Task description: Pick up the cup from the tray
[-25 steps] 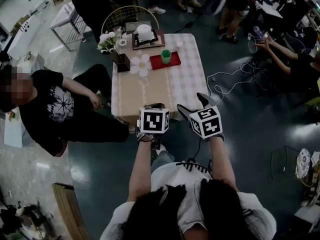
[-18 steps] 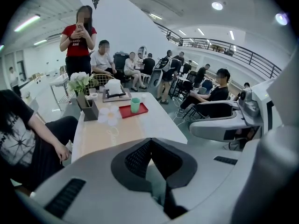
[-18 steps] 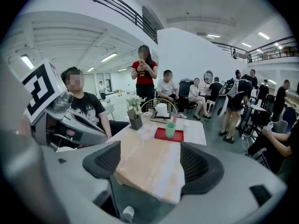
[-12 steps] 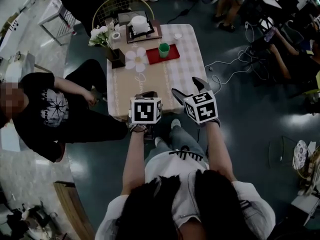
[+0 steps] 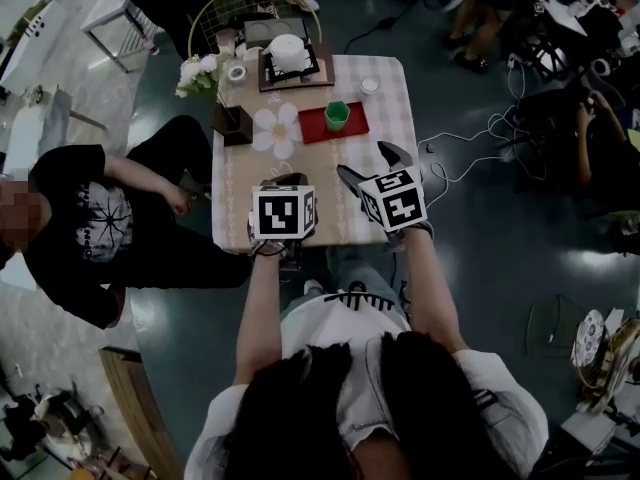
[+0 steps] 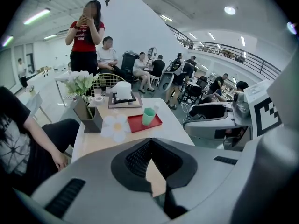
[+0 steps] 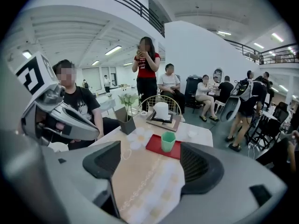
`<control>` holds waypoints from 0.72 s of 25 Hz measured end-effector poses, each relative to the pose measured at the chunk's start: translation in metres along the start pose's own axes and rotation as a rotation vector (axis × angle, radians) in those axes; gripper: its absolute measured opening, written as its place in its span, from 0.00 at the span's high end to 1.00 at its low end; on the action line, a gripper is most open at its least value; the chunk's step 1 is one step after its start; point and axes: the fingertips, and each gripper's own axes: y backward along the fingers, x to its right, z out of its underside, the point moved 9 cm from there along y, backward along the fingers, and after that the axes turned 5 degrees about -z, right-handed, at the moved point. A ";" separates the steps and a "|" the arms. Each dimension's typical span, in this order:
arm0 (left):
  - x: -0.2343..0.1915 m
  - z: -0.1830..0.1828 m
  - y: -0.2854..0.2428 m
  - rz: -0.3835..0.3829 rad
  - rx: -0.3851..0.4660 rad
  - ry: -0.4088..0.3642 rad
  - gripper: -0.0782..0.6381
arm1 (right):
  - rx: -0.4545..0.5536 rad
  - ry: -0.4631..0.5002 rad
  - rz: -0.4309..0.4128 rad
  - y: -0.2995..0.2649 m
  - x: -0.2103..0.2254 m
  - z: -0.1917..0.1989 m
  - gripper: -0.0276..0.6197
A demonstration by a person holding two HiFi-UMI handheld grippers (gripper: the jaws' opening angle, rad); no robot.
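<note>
Busy hall, bench [image 5: 300,173] mid-frame: right claw [image 5: 364,162] gaping, left claw [image 5: 286,182] pinched closed, both empty; risks toppling cup [image 5: 337,115] off tray [image 5: 315,128] if rushed.

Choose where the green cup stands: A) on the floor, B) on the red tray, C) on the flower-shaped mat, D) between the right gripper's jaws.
B: the green cup stands upright on the red tray, in no gripper's hold.
</note>
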 end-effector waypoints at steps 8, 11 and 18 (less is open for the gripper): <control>-0.009 -0.034 -0.049 -0.023 -0.040 0.080 0.88 | -0.088 0.002 -0.062 -0.068 0.049 -0.015 0.37; -0.013 -0.045 -0.065 -0.043 -0.053 0.104 0.88 | -0.135 0.017 -0.080 -0.094 0.062 -0.017 0.37; -0.023 -0.062 -0.099 -0.084 -0.103 0.147 0.88 | -0.228 0.054 -0.113 -0.154 0.081 -0.021 0.37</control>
